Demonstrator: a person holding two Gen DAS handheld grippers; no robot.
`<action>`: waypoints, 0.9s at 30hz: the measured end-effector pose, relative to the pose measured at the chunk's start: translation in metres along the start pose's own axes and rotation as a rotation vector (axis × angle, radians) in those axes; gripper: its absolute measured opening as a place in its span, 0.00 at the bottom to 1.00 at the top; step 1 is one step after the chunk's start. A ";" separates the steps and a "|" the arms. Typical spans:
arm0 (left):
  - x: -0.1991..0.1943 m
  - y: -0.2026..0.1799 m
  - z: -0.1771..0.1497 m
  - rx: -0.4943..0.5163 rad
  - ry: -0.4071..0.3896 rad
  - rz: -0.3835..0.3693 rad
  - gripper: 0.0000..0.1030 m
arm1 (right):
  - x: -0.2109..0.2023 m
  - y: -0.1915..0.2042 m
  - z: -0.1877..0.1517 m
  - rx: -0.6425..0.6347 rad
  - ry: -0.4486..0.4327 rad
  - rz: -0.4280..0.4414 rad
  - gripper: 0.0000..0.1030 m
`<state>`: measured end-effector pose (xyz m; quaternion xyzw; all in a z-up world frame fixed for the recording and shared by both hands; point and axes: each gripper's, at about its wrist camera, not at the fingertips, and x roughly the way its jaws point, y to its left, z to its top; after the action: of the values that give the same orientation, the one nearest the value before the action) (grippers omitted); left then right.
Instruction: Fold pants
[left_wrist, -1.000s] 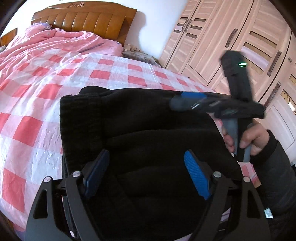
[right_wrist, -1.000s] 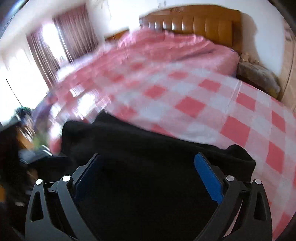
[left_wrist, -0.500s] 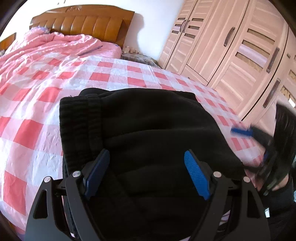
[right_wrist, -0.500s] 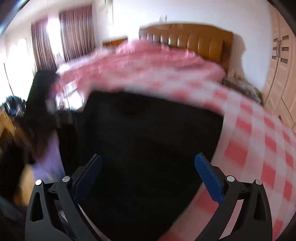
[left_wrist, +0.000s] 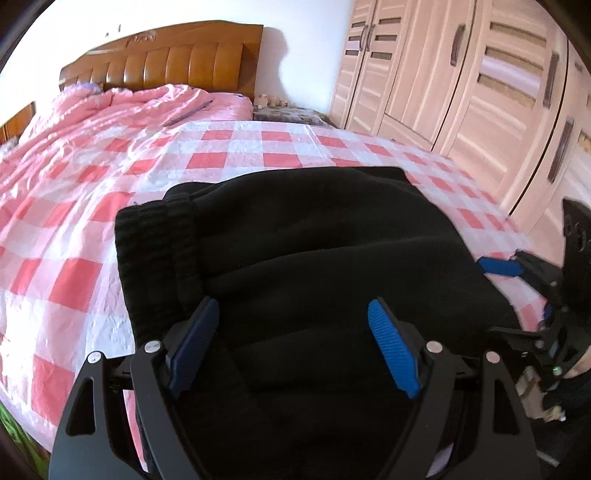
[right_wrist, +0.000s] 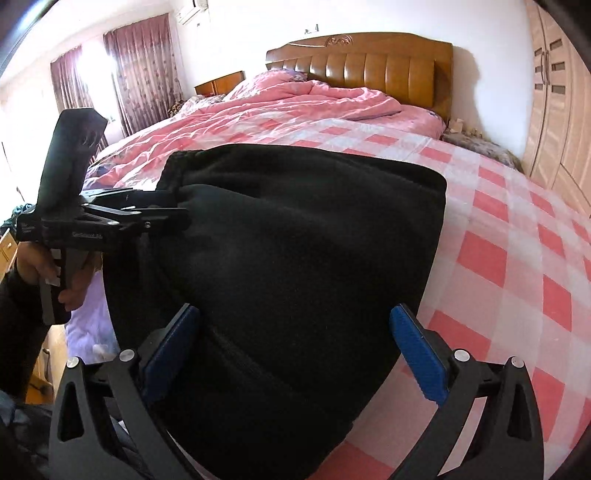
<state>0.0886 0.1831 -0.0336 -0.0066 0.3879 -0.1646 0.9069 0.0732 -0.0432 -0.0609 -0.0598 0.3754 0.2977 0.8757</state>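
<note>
Black fleece pants (left_wrist: 303, 251) lie folded in a thick stack on the pink checked bed, ribbed waistband (left_wrist: 151, 236) at the left; they also fill the right wrist view (right_wrist: 303, 258). My left gripper (left_wrist: 291, 343) is open and empty over the stack's near-left part. It also shows from the side in the right wrist view (right_wrist: 173, 210), fingers at the stack's left edge. My right gripper (right_wrist: 295, 350) is open and empty over the near-right end. It shows at the right edge of the left wrist view (left_wrist: 509, 280).
The checked sheet (left_wrist: 92, 229) stretches to a rumpled pink quilt (right_wrist: 295, 103) and a wooden headboard (left_wrist: 166, 62). Wardrobe doors (left_wrist: 480, 92) stand along the right. Curtains (right_wrist: 140, 77) and a nightstand (right_wrist: 218, 83) are at the far left. The bed's edge is just below the pants.
My right gripper swung from above the stack down to its near-right end and settled. My left gripper stayed open in place. The pants lie unchanged.
</note>
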 end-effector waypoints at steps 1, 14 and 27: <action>0.001 -0.001 0.000 0.007 -0.004 0.008 0.80 | 0.000 0.000 0.000 -0.001 -0.001 -0.001 0.95; 0.006 -0.004 0.000 0.025 -0.013 0.031 0.82 | 0.000 -0.002 0.000 0.003 0.003 -0.016 0.95; 0.004 0.003 0.003 0.046 0.021 -0.005 0.83 | 0.000 -0.010 0.001 0.071 0.029 0.009 0.96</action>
<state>0.0944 0.1842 -0.0345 0.0150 0.3937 -0.1760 0.9021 0.0798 -0.0505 -0.0612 -0.0314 0.3987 0.2873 0.8704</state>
